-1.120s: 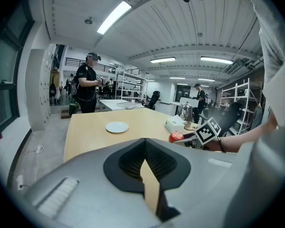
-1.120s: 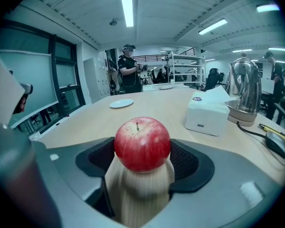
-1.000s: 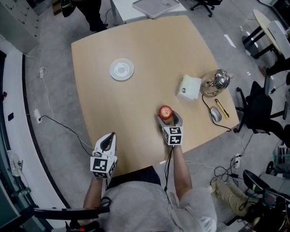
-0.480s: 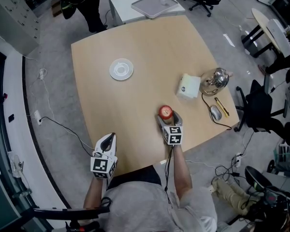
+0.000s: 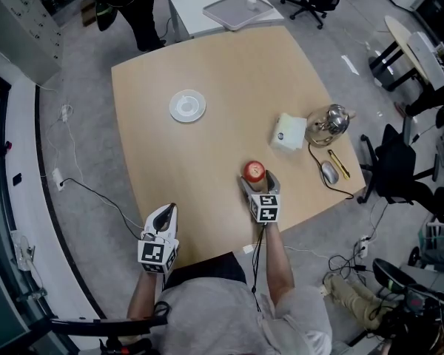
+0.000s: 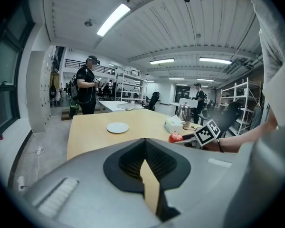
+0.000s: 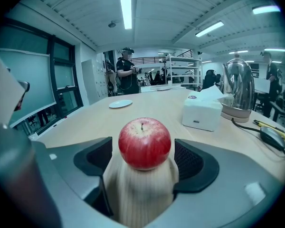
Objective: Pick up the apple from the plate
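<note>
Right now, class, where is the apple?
Head view: the apple rests on the table near its right front edge, between the right gripper's jaws, which have just been opening, not on the plate farther left.

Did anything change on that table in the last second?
The right gripper has just been opening its jaws slightly wider; the apple sits free between them on the table. Apple, plate and the shut left gripper kept their places.

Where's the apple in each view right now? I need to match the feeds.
Head view: apple right of centre, near the table's near edge.
Left gripper view: apple small, right of centre.
Right gripper view: apple dead centre, large.
Shared landmark: white plate, in all three.
</note>
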`<state>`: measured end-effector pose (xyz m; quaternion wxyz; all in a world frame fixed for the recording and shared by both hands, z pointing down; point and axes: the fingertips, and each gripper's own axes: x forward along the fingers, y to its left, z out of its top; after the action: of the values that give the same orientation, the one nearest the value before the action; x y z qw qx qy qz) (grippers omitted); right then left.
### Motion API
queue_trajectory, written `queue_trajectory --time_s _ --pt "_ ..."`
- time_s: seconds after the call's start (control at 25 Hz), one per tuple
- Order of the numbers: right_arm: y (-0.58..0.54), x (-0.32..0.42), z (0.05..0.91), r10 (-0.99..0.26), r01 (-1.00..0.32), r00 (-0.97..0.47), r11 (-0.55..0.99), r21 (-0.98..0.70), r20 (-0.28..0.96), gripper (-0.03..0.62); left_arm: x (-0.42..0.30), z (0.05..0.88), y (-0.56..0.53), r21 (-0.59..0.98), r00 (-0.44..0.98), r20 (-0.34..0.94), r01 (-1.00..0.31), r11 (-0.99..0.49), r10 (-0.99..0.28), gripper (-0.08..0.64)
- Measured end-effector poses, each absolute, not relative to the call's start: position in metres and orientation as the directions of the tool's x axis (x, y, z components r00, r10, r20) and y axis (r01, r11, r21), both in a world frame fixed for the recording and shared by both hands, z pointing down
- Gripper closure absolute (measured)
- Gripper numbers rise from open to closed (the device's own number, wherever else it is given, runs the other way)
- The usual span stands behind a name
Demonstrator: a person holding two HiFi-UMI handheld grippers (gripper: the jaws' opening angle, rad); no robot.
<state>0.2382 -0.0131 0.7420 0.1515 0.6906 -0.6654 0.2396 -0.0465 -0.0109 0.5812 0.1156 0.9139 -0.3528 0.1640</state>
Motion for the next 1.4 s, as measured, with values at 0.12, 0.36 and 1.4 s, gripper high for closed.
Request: queue_trajectory --time_s 0.12,0.36,1.4 --pt "-0.012 0.237 0.735 -0.852 -0.992 0.006 -0.072 -0.107 0.523 0.187 -0.048 0.579 -0.009 0.094 0.699 0.377 -0.681 -0.726 -0.607 0.54" --pt "-0.004 0.234 0.723 -0.865 -0.994 0.006 -0.06 -0.091 0.501 0.187 -0.05 0.575 -0.002 0.09 0.701 0.363 -0.682 -0.725 -0.614 0.54" --pt "-0.001 0.208 0.653 -0.918 -0.999 -0.002 -0.018 -0.047 0.398 0.333 -0.085 0.542 -0.008 0.081 0.639 0.294 -0.758 -0.647 -0.711 0.54"
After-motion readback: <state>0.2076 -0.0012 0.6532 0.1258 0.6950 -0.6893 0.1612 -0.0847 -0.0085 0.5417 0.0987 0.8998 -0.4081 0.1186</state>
